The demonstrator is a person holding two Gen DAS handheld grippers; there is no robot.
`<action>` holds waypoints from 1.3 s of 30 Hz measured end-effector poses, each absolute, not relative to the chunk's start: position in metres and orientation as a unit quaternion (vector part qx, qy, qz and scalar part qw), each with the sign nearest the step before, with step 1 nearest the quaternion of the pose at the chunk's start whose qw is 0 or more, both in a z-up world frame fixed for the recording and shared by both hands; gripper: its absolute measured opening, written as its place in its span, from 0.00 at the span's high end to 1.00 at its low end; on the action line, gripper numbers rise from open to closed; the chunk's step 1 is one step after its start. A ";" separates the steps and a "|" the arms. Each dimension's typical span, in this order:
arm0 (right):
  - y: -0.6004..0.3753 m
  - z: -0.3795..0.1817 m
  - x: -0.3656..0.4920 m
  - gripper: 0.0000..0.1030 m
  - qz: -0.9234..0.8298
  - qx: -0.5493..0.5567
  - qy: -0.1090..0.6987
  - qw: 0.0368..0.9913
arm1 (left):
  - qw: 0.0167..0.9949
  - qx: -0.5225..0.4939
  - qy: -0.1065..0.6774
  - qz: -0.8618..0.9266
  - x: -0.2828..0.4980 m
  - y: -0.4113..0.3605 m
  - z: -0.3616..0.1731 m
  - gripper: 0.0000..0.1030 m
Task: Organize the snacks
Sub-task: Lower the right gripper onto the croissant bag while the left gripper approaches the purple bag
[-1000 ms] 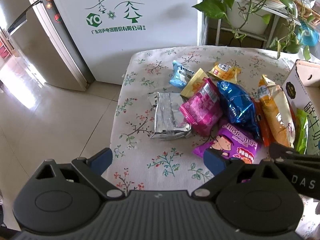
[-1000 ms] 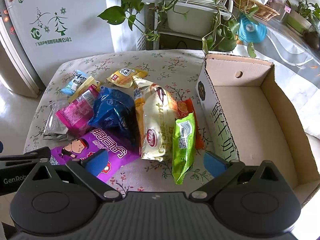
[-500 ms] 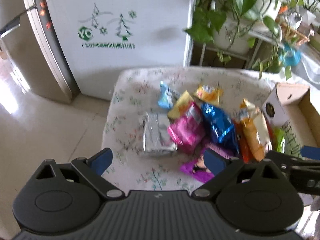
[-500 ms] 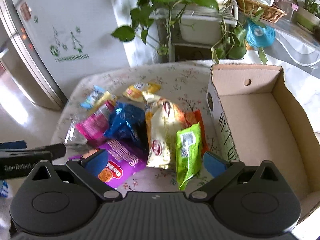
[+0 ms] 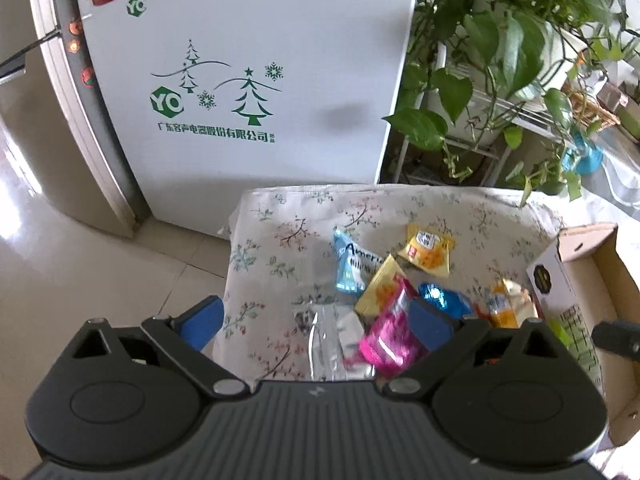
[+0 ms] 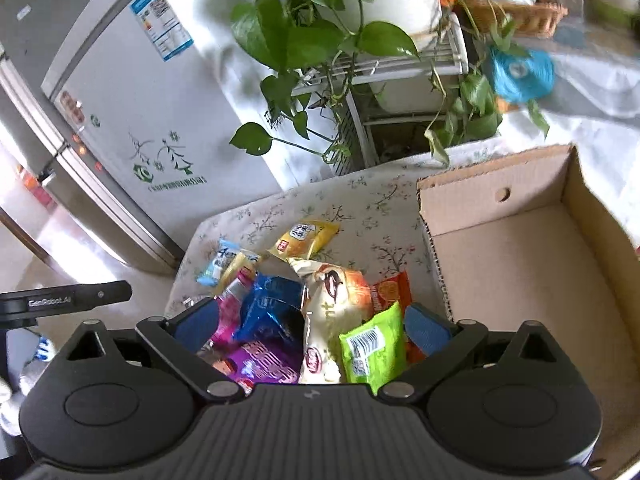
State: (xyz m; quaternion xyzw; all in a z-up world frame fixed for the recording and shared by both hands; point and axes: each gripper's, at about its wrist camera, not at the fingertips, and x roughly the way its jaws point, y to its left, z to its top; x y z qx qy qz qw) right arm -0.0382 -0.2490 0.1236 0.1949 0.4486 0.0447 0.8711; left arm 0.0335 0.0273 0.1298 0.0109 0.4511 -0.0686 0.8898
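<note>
Several snack packets lie in a heap on the floral tablecloth [image 5: 280, 240]. Among them are a pink packet [image 5: 390, 332], a silver packet [image 5: 328, 332], a blue foil bag [image 6: 272, 308], a cream bag [image 6: 332, 308], a green packet [image 6: 374, 344] and a purple packet [image 6: 264, 364]. An open cardboard box [image 6: 520, 264] stands to the right of the heap with nothing in it. My left gripper [image 5: 316, 322] hangs open above the heap's left side. My right gripper [image 6: 312, 324] hovers over the near packets, its jaws closing a little, its pads pressing on nothing.
A white freezer [image 5: 248, 80] with green tree prints stands behind the table, a silver fridge [image 6: 60, 152] to its left. A leafy plant [image 6: 312, 20] on a white rack and a wicker basket [image 6: 520, 16] fill the back right. Bare tiled floor [image 5: 80, 260] lies to the left.
Both grippers have risen and drawn back from the table, tilting upward. The snacks now sit lower and smaller in both views, with more of the freezer and plants showing.
</note>
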 end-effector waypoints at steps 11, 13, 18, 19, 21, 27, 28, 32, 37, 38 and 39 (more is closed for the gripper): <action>-0.233 0.094 -0.013 0.08 0.066 0.167 0.464 0.867 | 0.880 -0.042 0.467 -0.082 0.051 0.018 0.123 0.03; -0.230 0.087 -0.008 0.08 0.070 0.164 0.468 0.866 | 0.880 -0.047 0.466 -0.082 0.053 0.019 0.122 0.03; -0.217 0.069 -0.001 0.05 0.073 0.135 0.480 0.863 | 0.873 -0.046 0.480 -0.078 0.053 0.022 0.113 0.03; -0.215 0.066 -0.001 0.04 0.073 0.131 0.484 0.862 | 0.870 -0.048 0.484 -0.080 0.053 0.023 0.111 0.03; -0.210 0.064 -0.003 0.03 0.093 0.131 0.490 0.857 | 0.865 -0.055 0.491 -0.084 0.052 0.026 0.108 0.03; -0.190 0.074 -0.026 0.02 0.192 0.116 0.518 0.825 | 0.865 -0.050 0.491 -0.090 0.044 0.036 0.105 0.03; -0.188 0.077 -0.032 0.03 0.208 0.111 0.520 0.821 | 0.865 -0.051 0.492 -0.091 0.042 0.038 0.105 0.03; -0.196 0.085 -0.042 0.03 0.201 0.108 0.527 0.819 | 0.860 -0.047 0.497 -0.104 0.035 0.038 0.098 0.03; -0.213 0.097 -0.052 0.03 0.177 0.077 0.515 0.835 | 0.853 -0.027 0.503 -0.137 0.024 0.026 0.092 0.03; -0.215 0.098 -0.052 0.03 0.174 0.071 0.516 0.835 | 0.851 -0.022 0.504 -0.146 0.022 0.023 0.091 0.03; -0.217 0.097 -0.055 0.03 0.172 0.065 0.517 0.836 | 0.850 -0.018 0.503 -0.153 0.020 0.020 0.090 0.03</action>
